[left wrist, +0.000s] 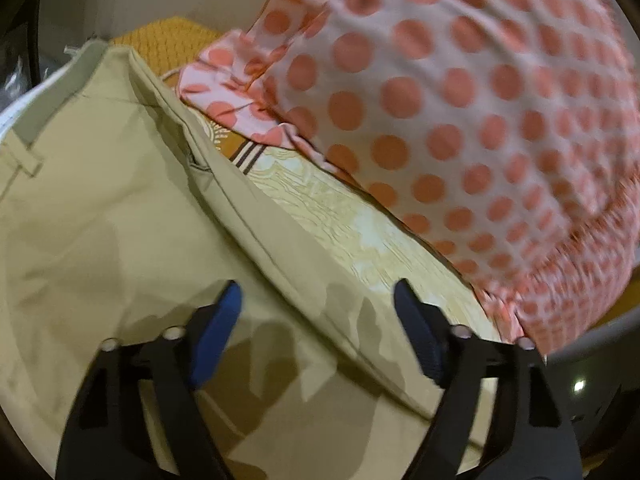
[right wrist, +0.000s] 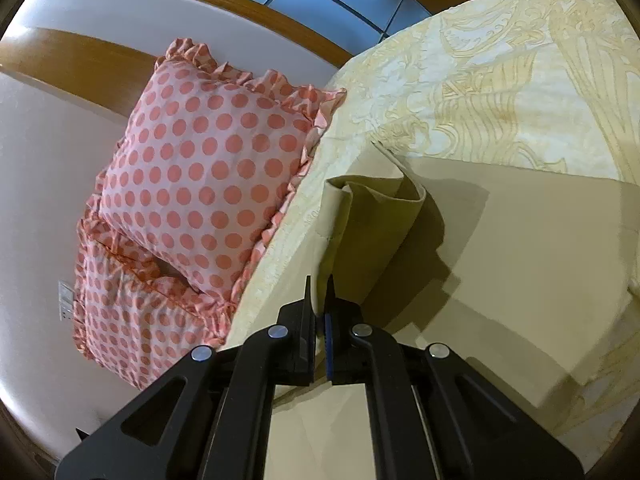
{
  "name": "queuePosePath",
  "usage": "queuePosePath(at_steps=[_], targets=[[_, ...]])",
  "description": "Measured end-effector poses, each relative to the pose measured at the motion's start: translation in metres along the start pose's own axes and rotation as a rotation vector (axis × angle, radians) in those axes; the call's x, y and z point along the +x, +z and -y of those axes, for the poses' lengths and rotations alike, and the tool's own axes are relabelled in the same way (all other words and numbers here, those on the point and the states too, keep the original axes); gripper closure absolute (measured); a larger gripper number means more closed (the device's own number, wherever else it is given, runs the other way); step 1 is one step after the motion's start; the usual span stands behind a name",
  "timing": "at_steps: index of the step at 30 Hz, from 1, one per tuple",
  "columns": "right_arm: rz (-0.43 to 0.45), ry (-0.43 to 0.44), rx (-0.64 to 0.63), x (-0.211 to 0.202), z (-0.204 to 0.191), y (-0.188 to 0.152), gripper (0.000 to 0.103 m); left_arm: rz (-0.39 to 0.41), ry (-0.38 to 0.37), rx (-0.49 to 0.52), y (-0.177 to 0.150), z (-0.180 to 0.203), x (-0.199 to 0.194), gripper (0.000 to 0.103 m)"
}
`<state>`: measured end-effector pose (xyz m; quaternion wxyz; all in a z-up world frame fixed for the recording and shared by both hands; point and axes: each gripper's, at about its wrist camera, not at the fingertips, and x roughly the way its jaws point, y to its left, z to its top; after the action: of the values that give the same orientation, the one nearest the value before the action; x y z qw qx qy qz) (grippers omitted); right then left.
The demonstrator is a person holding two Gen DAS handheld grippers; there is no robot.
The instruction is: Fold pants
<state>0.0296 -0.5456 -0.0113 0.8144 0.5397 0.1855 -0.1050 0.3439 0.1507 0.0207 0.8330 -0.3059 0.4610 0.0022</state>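
Beige pants (left wrist: 120,216) lie spread on the bed, waistband and a belt loop at the upper left of the left wrist view. My left gripper (left wrist: 318,292) is open, hovering just above the pants near their right edge, holding nothing. In the right wrist view my right gripper (right wrist: 319,292) is shut on a fold of the pants (right wrist: 372,220), lifting the cloth so it curls up above the flat part of the pants (right wrist: 540,248).
A pink pillow with coral dots (left wrist: 460,120) lies close to the right of the pants; two such pillows (right wrist: 208,168) lean at the wall. The cream patterned bedspread (right wrist: 500,80) covers the bed. A yellow knit cloth (left wrist: 168,44) lies behind.
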Motion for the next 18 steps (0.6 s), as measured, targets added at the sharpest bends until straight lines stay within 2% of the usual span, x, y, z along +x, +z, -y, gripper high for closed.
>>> queuePosePath(at_steps=[1,2,3,4,6,8,9,11,12,13,16,18], targets=[[0.006,0.007,-0.004,0.0,-0.001,0.001,0.1,0.023,0.027,-0.005,0.004,-0.001,0.003,0.081],[0.012,0.013,-0.009,0.0,-0.002,0.002,0.1,0.03,0.039,0.001,0.007,-0.002,0.004,0.101],[0.016,0.025,-0.009,0.001,-0.003,0.004,0.1,0.02,0.026,-0.006,0.008,-0.004,0.003,0.101],[0.02,0.037,-0.006,-0.001,-0.004,0.006,0.1,0.038,0.004,-0.024,0.004,-0.007,-0.008,0.101],[0.035,0.058,-0.013,-0.009,-0.008,0.011,0.1,0.094,-0.029,0.013,-0.009,-0.006,-0.039,0.101],[0.075,0.07,-0.037,-0.028,-0.011,0.014,0.1,0.163,-0.078,0.066,-0.038,-0.006,-0.091,0.101],[0.086,0.07,-0.041,-0.034,-0.011,0.015,0.1,0.186,-0.099,0.083,-0.055,-0.008,-0.115,0.101],[0.116,0.063,-0.045,-0.053,-0.004,0.016,0.1,0.231,-0.126,0.125,-0.108,-0.019,-0.168,0.1],[0.124,0.055,-0.045,-0.06,0.001,0.015,0.1,0.236,-0.123,0.133,-0.123,-0.024,-0.178,0.1],[0.131,0.042,-0.048,-0.068,0.008,0.014,0.1,0.24,-0.118,0.136,-0.151,-0.036,-0.195,0.1],[0.137,0.007,-0.042,-0.079,0.024,0.008,0.1,0.235,-0.097,0.11,-0.209,-0.066,-0.215,0.1],[0.139,-0.026,-0.033,-0.084,0.037,0.002,0.1,0.224,-0.087,0.084,-0.233,-0.082,-0.217,0.1]])
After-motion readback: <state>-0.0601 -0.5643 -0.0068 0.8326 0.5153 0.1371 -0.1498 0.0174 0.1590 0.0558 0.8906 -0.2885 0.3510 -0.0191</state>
